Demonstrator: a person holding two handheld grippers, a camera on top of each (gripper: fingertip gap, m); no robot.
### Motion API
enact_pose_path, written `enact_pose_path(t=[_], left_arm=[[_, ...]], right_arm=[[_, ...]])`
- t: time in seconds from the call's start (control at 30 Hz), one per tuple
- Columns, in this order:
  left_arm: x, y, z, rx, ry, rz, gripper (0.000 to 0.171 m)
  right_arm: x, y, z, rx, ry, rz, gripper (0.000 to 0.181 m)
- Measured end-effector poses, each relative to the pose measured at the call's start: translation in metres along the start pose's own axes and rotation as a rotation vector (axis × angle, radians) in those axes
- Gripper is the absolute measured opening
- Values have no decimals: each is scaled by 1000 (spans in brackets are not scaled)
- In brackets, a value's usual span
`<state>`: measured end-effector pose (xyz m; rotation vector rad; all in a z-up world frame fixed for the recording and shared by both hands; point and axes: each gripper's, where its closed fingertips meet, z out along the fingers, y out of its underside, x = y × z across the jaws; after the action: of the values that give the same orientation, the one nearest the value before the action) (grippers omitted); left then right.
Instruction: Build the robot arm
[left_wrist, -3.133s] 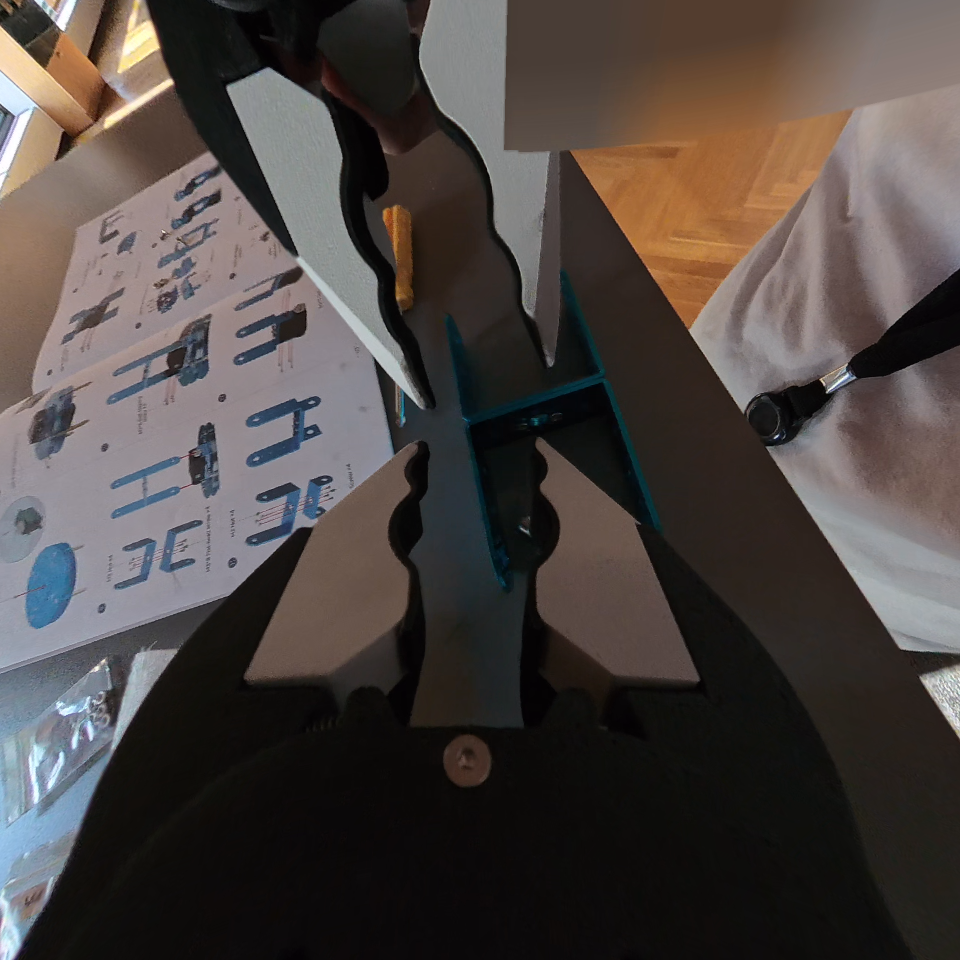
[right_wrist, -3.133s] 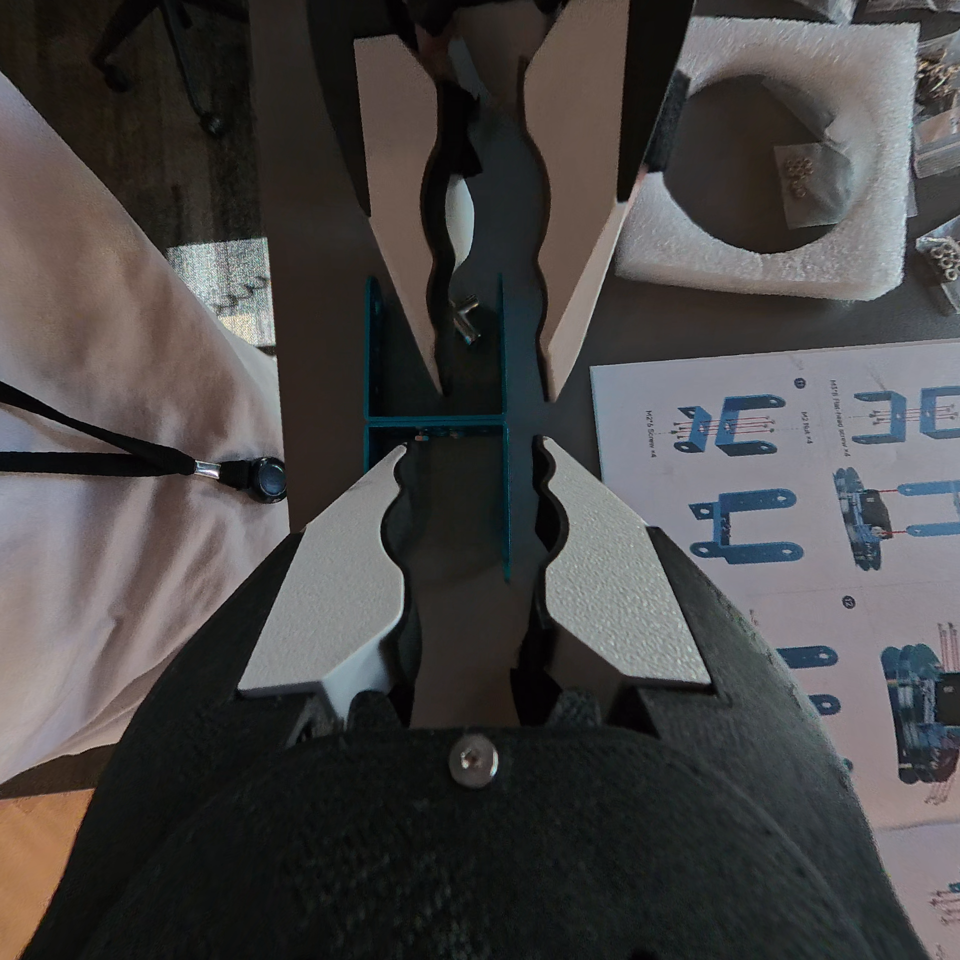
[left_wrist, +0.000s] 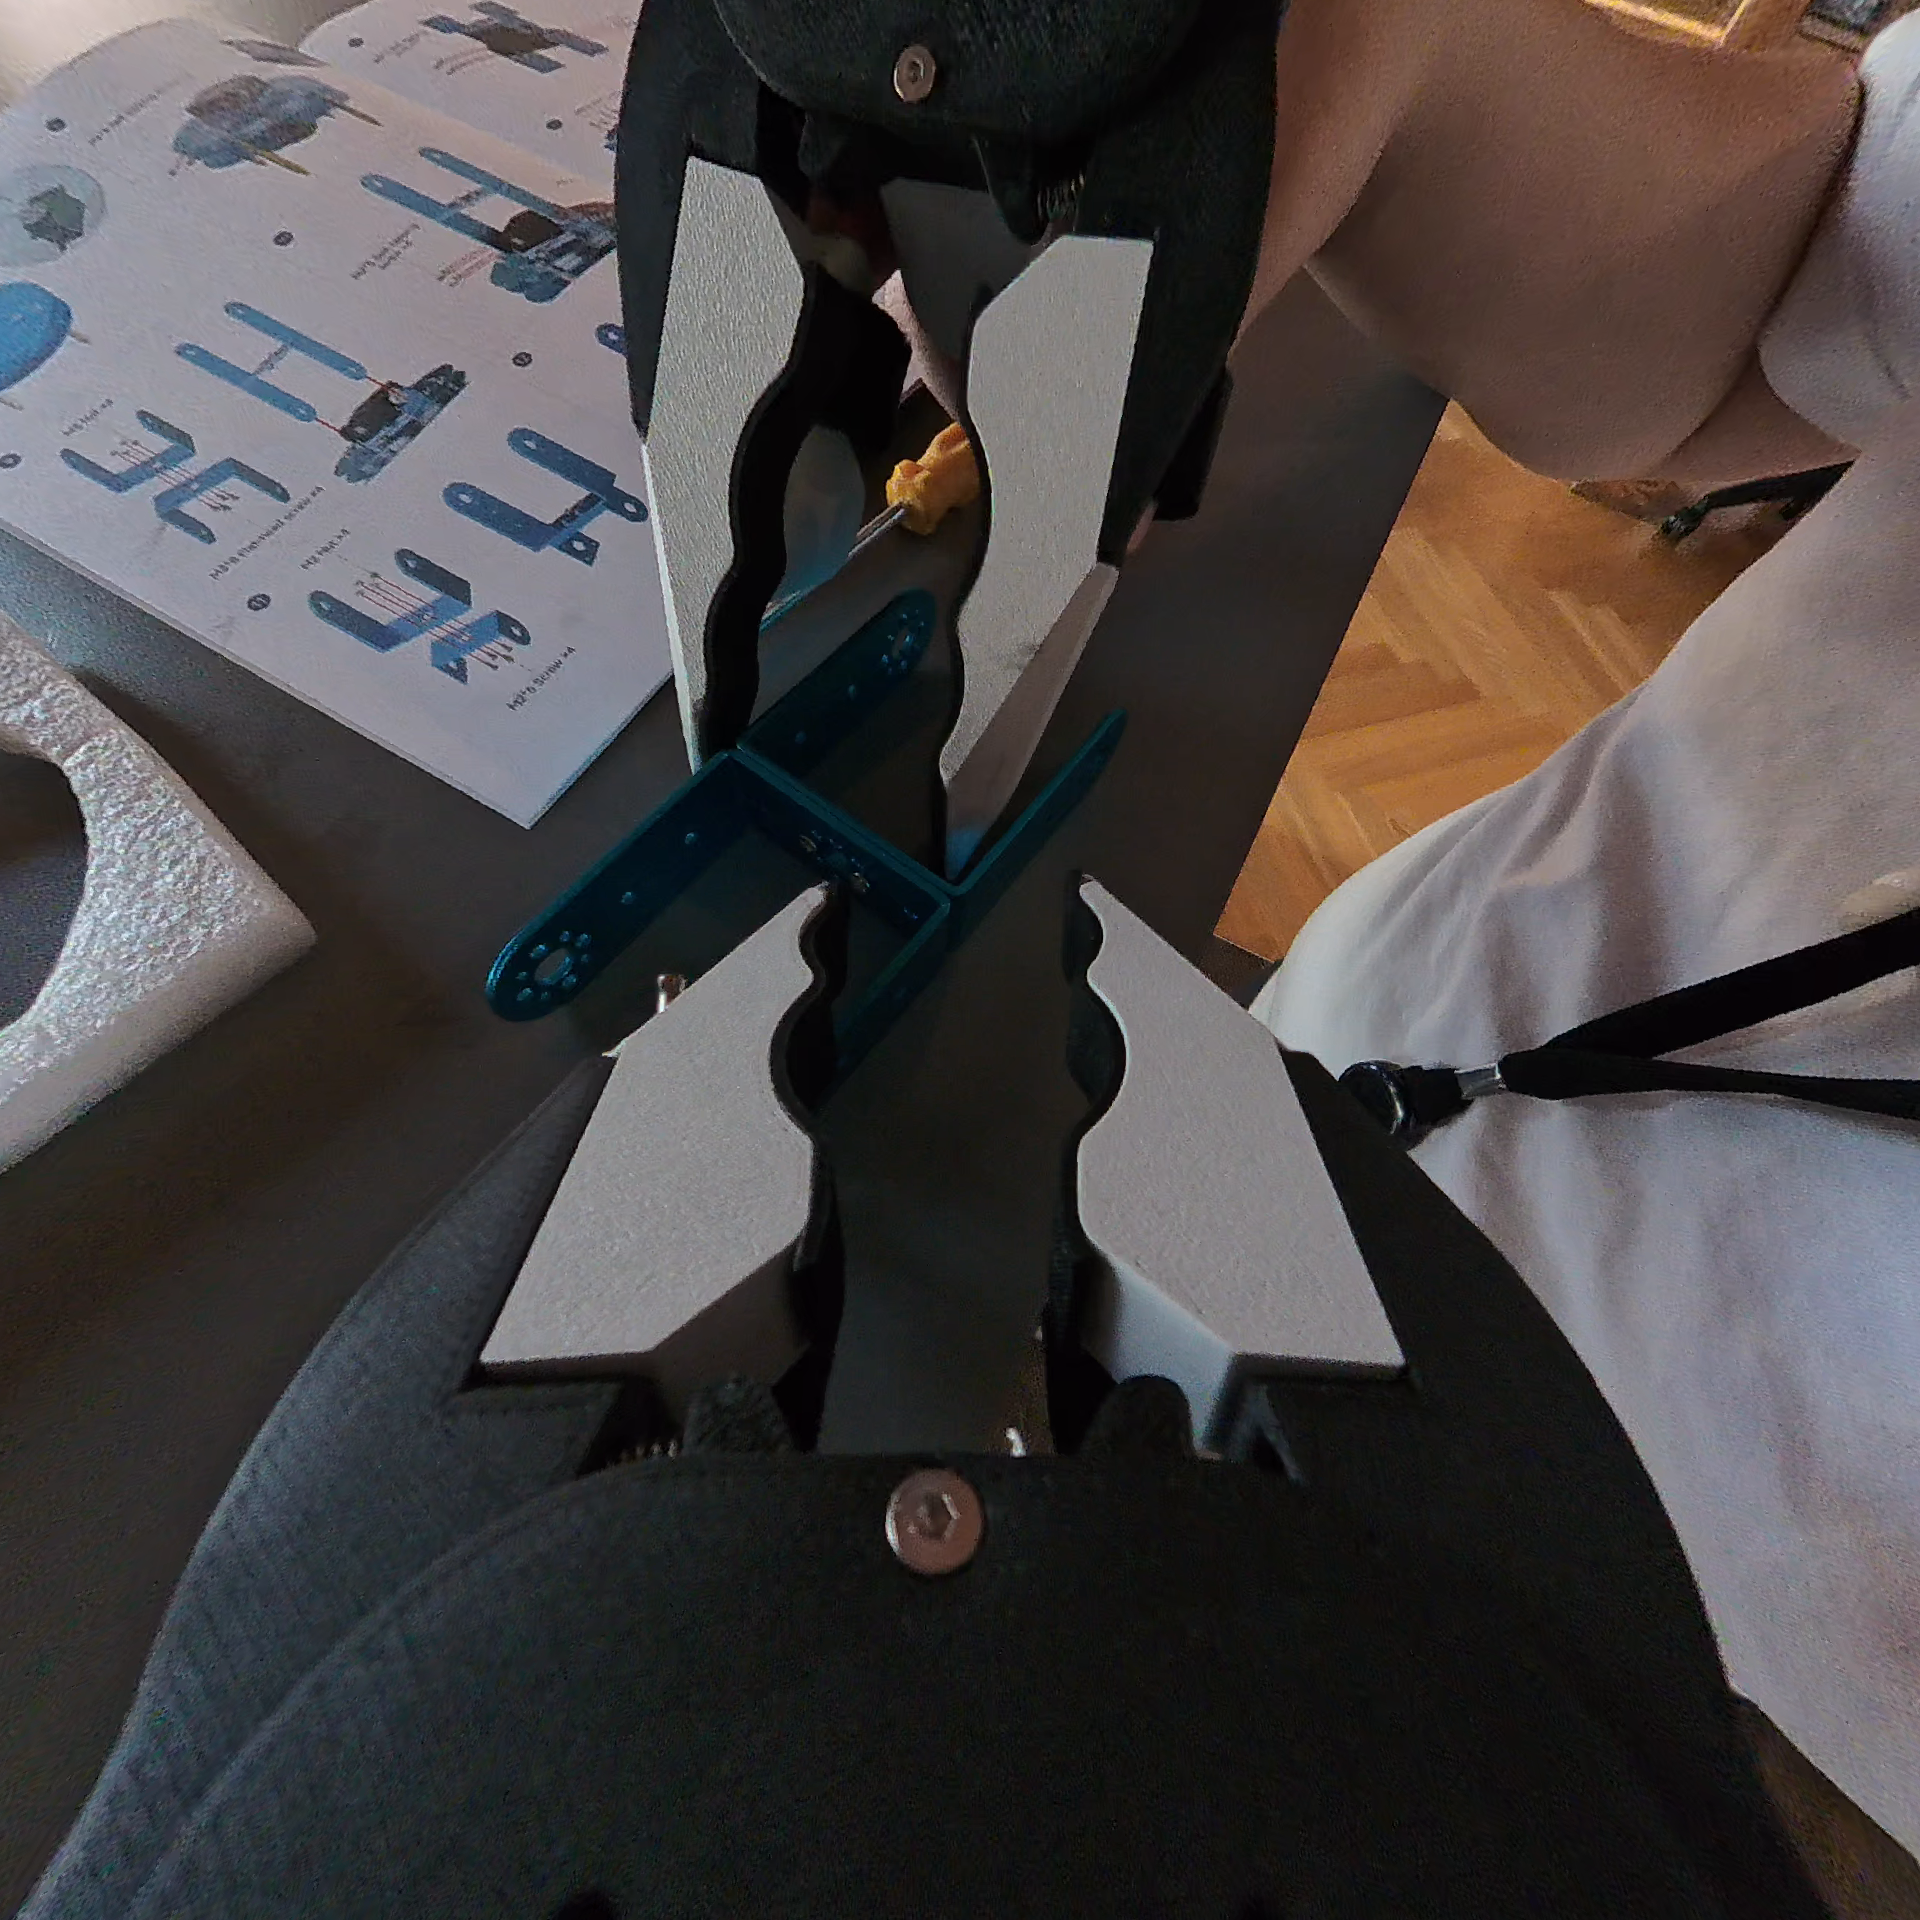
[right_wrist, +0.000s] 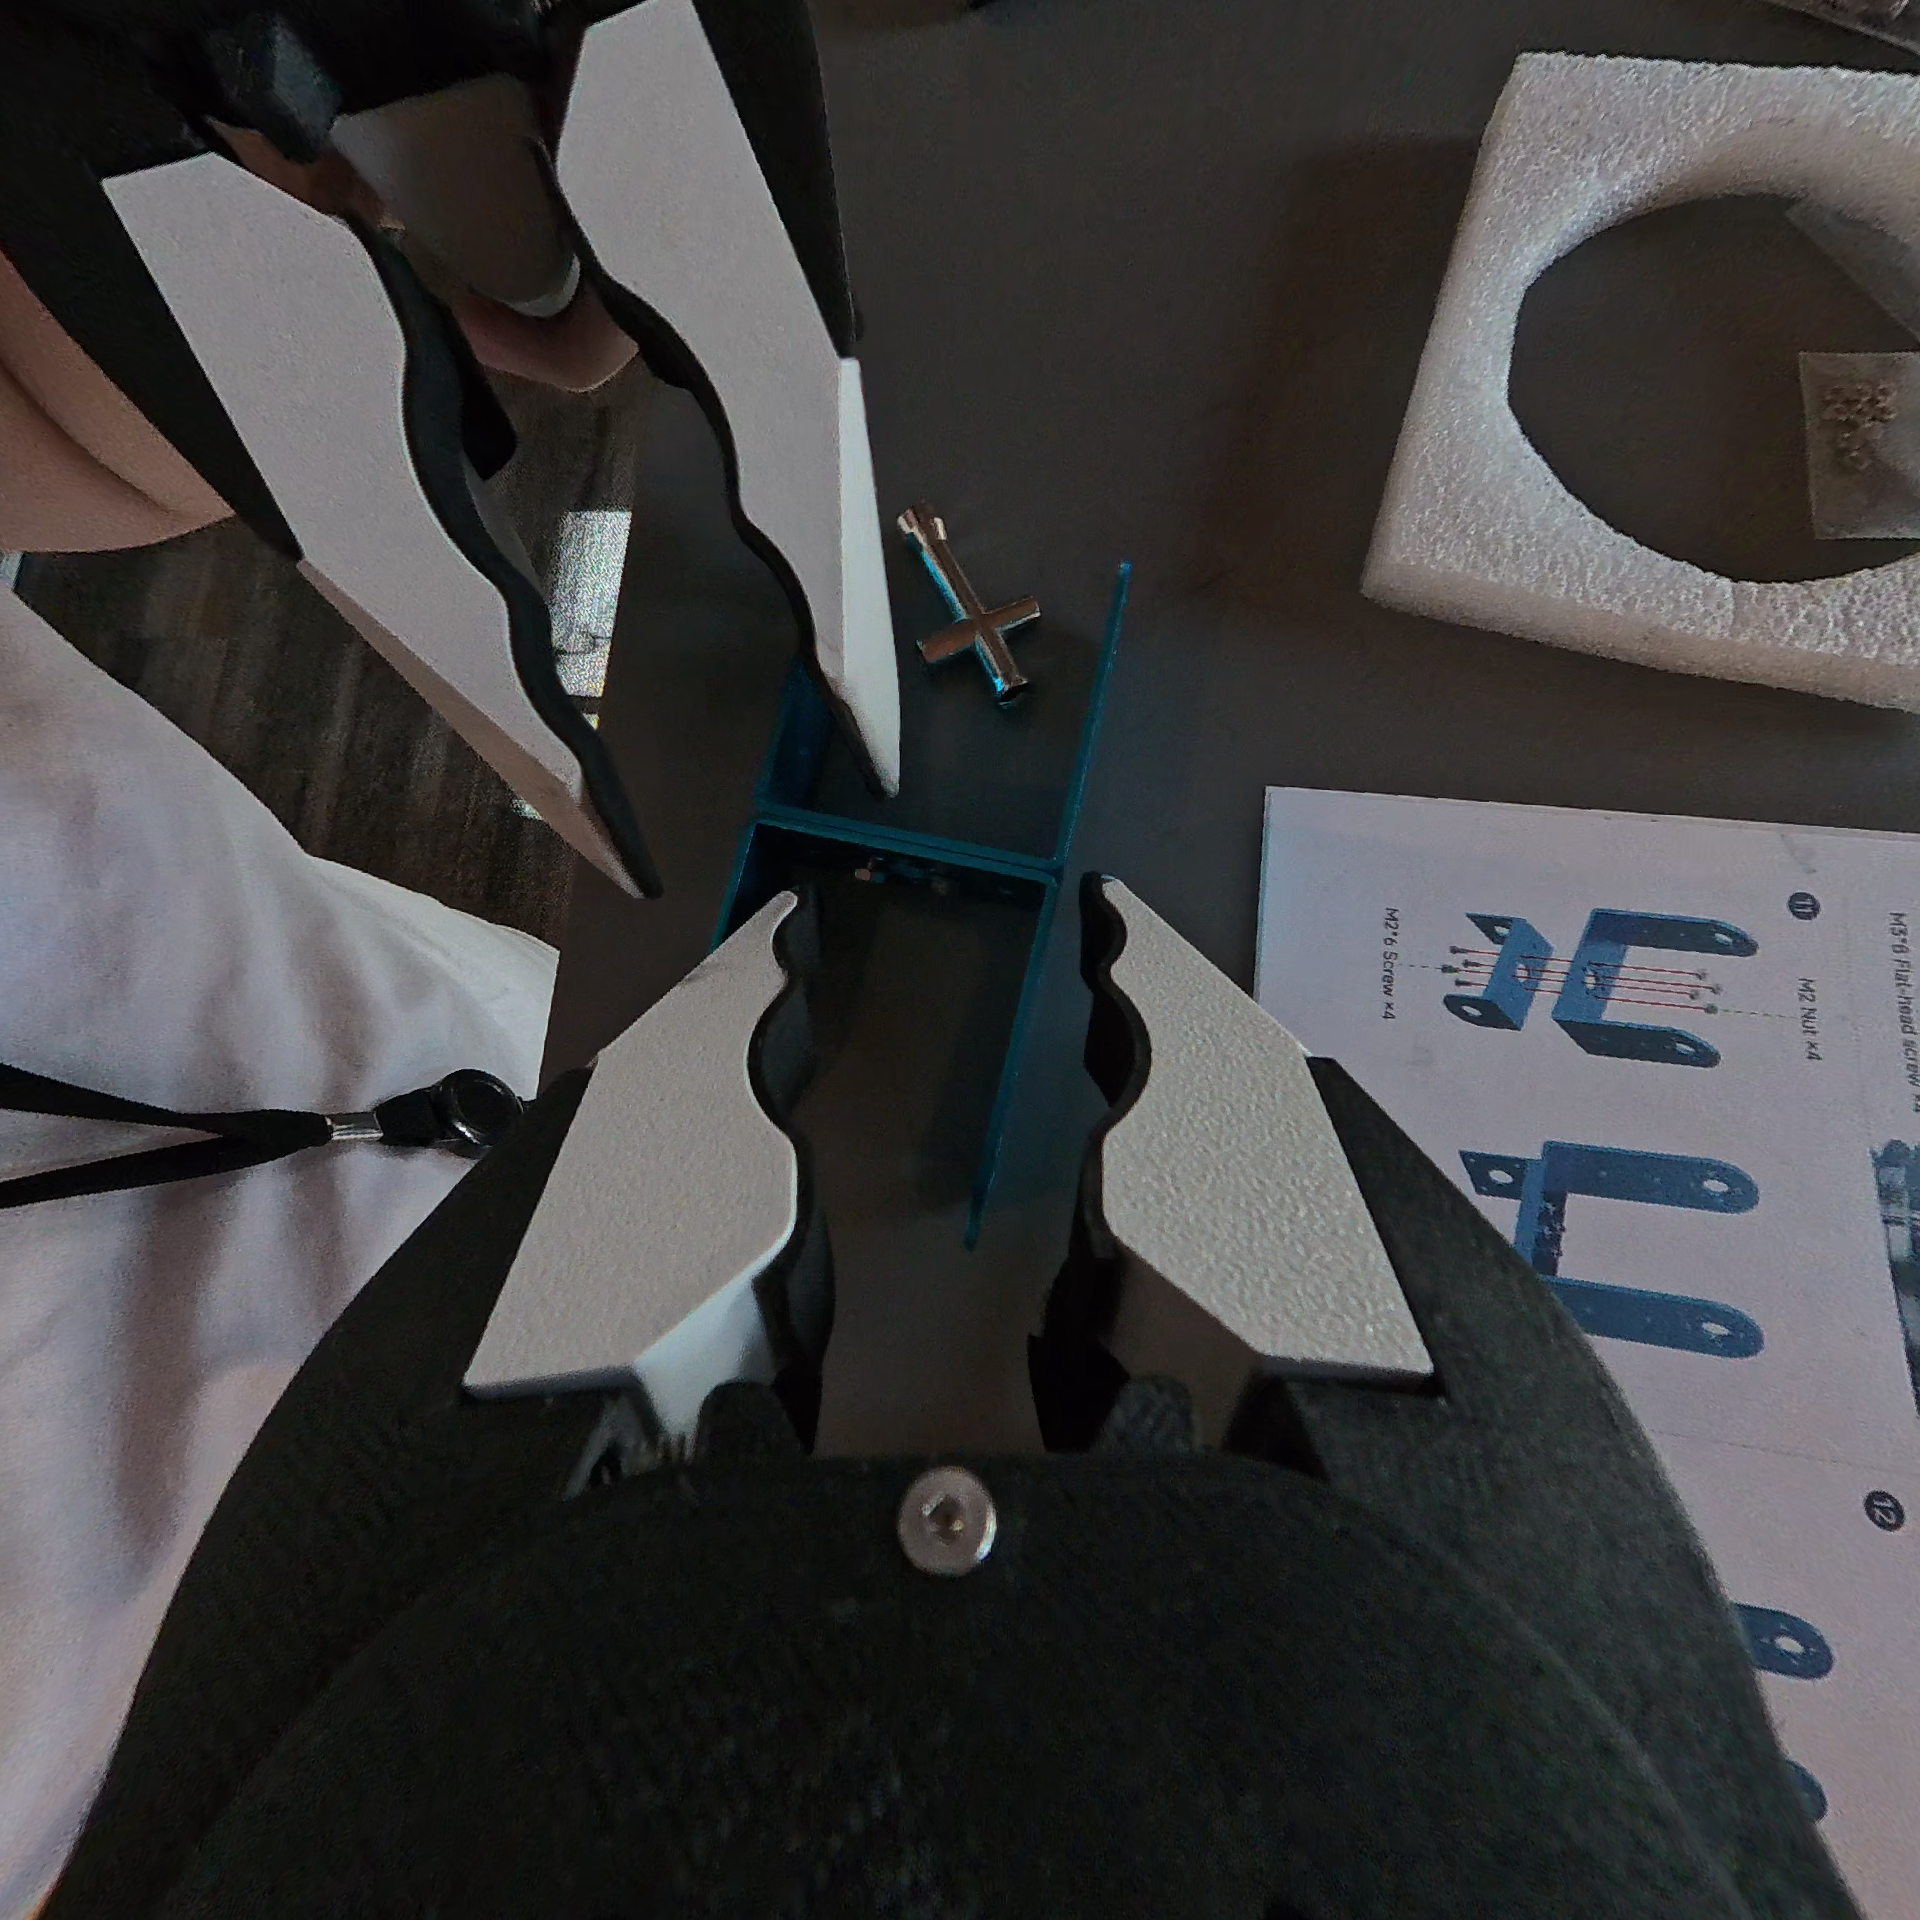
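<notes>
Left gripper (left_wrist: 945, 894) spread over teal H-shaped bracket (left_wrist: 821, 821) (on dark table (left_wrist: 312, 1122)), right gripper (right_wrist: 940, 894) likewise spread at it, silver cross wrench (right_wrist: 971, 618) lying beside, manual (right_wrist: 1610, 1039) nearby.

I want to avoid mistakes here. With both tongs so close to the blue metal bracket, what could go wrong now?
1. The blue bracket lies near the table edge; a push might slide it off.
2. Both tongs, left and right, are open and crowd the same part, so they could collide.
3. The small cross wrench lies between the bracket arms and may get knocked away.
</notes>
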<state>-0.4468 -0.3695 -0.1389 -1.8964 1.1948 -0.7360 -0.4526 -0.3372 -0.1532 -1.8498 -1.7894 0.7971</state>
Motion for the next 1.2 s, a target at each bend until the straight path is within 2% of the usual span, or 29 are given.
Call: enact_pose_path(t=[0.43, 0.67, 1.2], left_arm=[[0, 1, 2, -34, 30, 11, 40], [4, -3, 1, -38, 103, -28, 43], [-1, -1, 5, -78, 90, 0, 39]], right_arm=[[1, 3, 1, -15, -1, 5, 51], [2, 1, -1, -3, -1, 32, 49], [3, 4, -1, -5, -10, 49, 48]])
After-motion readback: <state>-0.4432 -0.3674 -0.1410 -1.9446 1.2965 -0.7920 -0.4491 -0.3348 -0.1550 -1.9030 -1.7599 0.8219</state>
